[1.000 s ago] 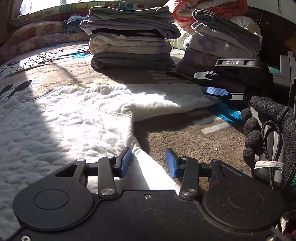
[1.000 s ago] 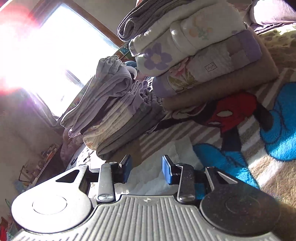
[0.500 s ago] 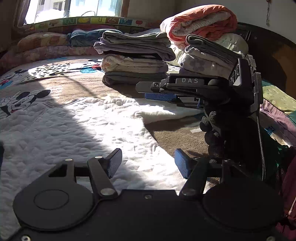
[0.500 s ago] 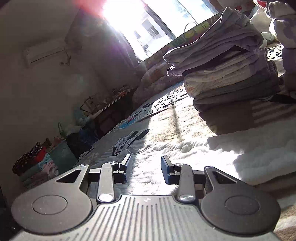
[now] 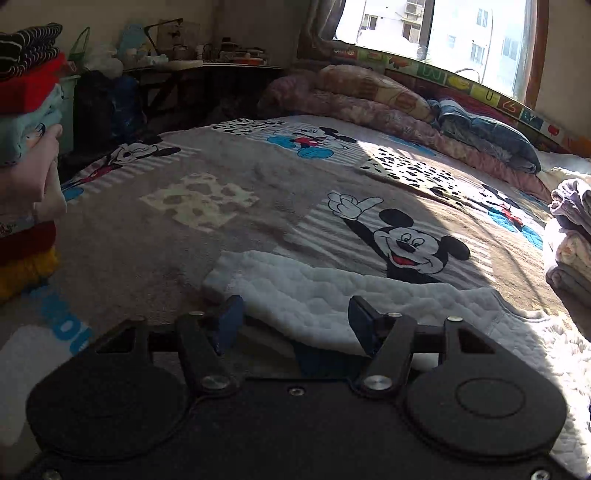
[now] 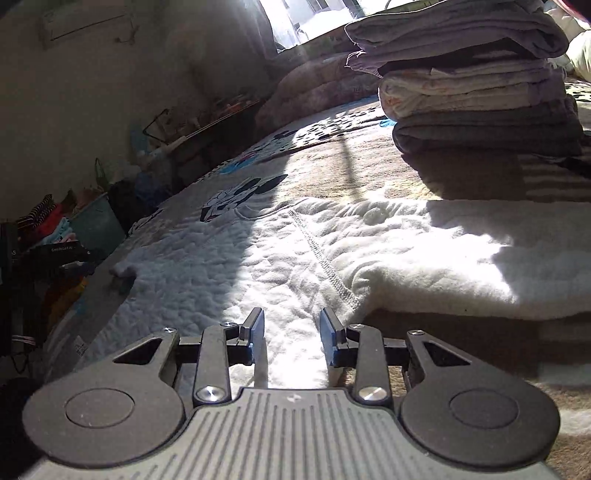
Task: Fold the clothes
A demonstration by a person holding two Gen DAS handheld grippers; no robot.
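Garment: 1 white quilted garment [image 6: 295, 251] lies spread flat on the bed [image 5: 229, 173], over a cartoon-mouse blanket. In the left wrist view its near edge runs from 9 o'clock toward 3 o'clock just ahead of my left gripper [image 5: 293, 323], and 1 narrow end [image 5: 221, 277] reaches out at 10 o'clock.

Left gripper: fingers [image 5: 229, 323] spread wide, nothing between them. The white fabric sits directly in front of the gap and partly between the blue pads; I cannot tell whether either pad touches it.

Right gripper [image 6: 291, 338]: fingers [image 6: 255, 332] moderately apart, holding nothing. They hover low over the garment, with a stitched seam [image 6: 325, 266] running off toward 12 o'clock from the right pad. A thicker doubled part [image 6: 461, 269] of the white fabric lies at 2 o'clock, half in sun, half in shade.

Surroundings: 1 pile of folded clothes [image 6: 480, 92] stands on the bed at 1 o'clock in the right wrist view, well apart from the gripper, beyond the garment. In the left wrist view its edge [image 5: 570, 240] shows at 3 o'clock. A second pile of coloured folded items [image 5: 26, 74] sits at 9 o'clock, off the bed's side. Rolled bedding [image 5: 406, 114] lines the far side under the window [image 5: 443, 33].
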